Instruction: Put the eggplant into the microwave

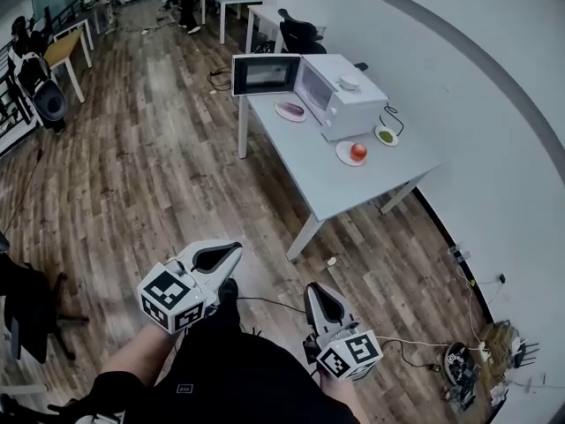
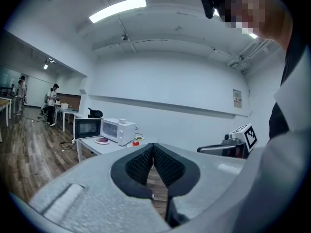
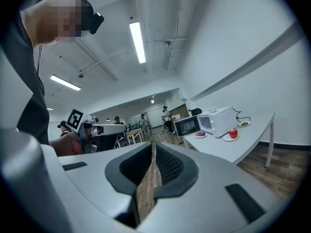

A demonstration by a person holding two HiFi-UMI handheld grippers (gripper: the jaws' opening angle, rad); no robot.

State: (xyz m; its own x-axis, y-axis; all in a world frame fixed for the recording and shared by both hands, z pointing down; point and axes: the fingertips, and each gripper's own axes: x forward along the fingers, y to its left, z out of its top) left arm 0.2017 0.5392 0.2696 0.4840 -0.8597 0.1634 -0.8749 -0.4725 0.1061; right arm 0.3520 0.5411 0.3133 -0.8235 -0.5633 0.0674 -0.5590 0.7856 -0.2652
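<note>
A purple eggplant (image 1: 292, 109) lies on a plate on the white table (image 1: 318, 170), just in front of the white microwave (image 1: 346, 95), whose door (image 1: 265, 74) stands swung open. Both grippers are held low near the person's body, far from the table. The left gripper (image 1: 235, 248) and the right gripper (image 1: 312, 288) are shut with nothing in them. The left gripper view shows its gripper (image 2: 153, 145) with pads meeting, and the eggplant (image 2: 102, 140) far off. In the right gripper view its gripper (image 3: 153, 145) is shut, with the microwave (image 3: 221, 121) beyond.
A plate with a red fruit (image 1: 357, 151) and a small dish of something green (image 1: 386, 135) sit right of the microwave. The curved white wall (image 1: 459, 78) runs behind the table. Cables (image 1: 441, 352) lie on the wood floor at right. Chairs, desks and people stand far back.
</note>
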